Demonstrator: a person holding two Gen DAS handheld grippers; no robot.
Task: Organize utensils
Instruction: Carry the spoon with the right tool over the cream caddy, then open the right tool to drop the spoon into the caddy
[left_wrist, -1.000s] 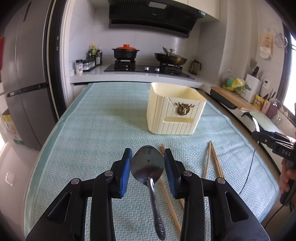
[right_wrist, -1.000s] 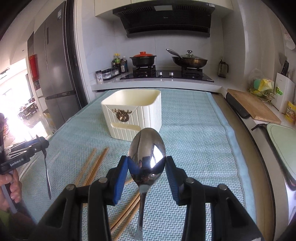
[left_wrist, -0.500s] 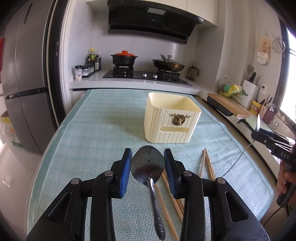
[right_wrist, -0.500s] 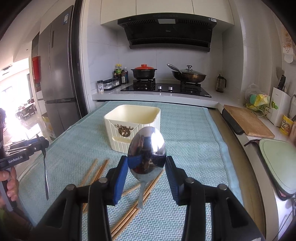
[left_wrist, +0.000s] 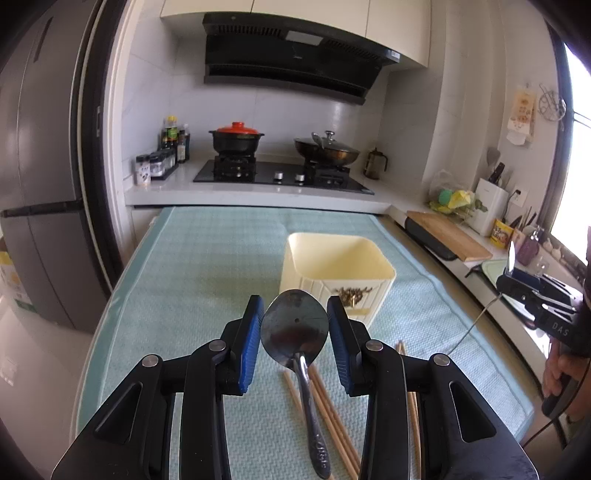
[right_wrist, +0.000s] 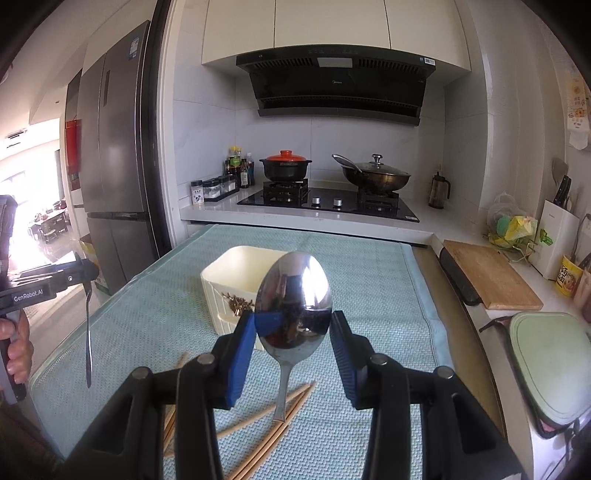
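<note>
While both grippers climb off the mat, I see the cream utensil holder (left_wrist: 338, 271) sink lower in each wrist view than it sat a second ago, and its open mouth now shows, which tells me I have enough height to clear the rim. My left gripper (left_wrist: 295, 326) is pinching a steel spoon (left_wrist: 295, 325) by the bowl, blue pads pressed on either edge, handle hanging down toward me over the wooden chopsticks (left_wrist: 325, 410). My right gripper (right_wrist: 293, 325) clamps a second spoon (right_wrist: 293, 299) the same way, bowl upright and mirror-bright, its handle dangling above the chopsticks (right_wrist: 266, 432) scattered on the teal mat (right_wrist: 369, 266). Neither grip has slipped during the lift; each spoon sits as it did before. From the right camera the left gripper (right_wrist: 79, 275) hangs well off to the side with its spoon handle straight down. The holder looks empty, so I judge the sorting has barely begun: both spoons are airborne, short of the holder, and the chopsticks lie untouched. Next I expect to carry each spoon forward over the opening, handle first.
</note>
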